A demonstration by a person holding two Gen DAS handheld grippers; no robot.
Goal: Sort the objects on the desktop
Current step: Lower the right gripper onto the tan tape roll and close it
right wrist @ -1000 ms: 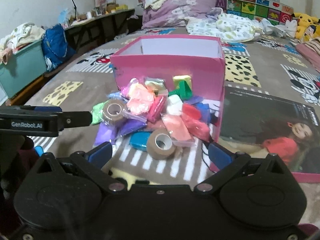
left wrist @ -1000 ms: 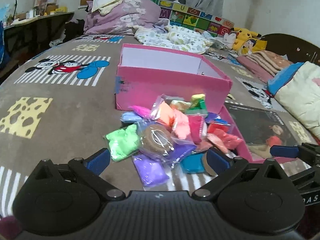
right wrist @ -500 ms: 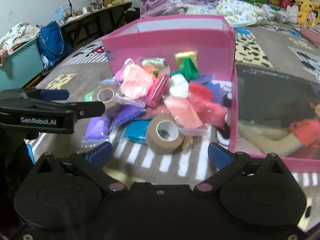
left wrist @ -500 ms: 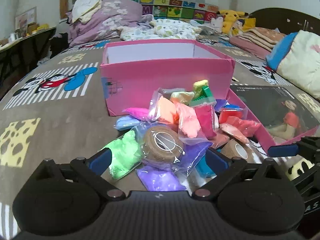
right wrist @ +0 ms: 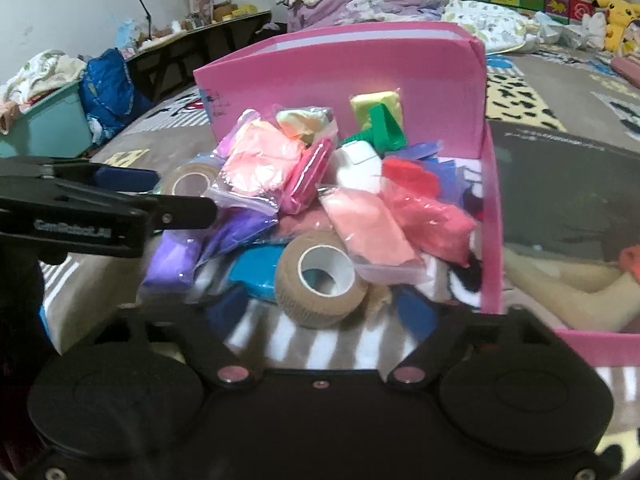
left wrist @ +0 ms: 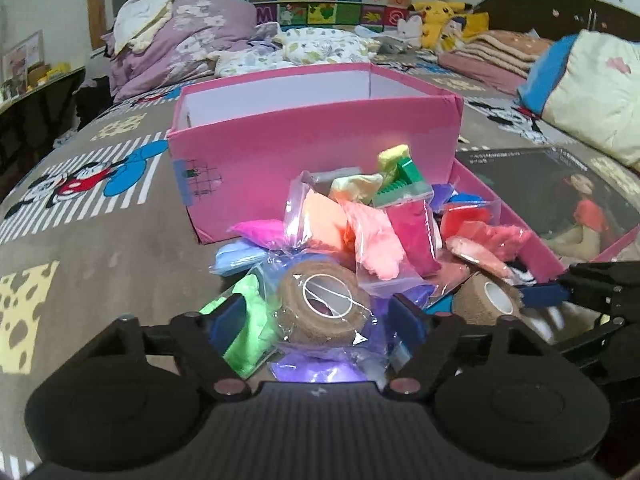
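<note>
Where legible, left gripper (right wrist: 132, 184) reads "GenRobot.AI"

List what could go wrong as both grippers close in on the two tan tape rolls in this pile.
1. The left gripper straddles a bagged tape roll; its fingers may pinch the green clay bag too.
2. The right gripper brackets the bare tape roll, whose loose pink bag neighbour might slide.
3. Both grippers work close together and could collide.
</note>
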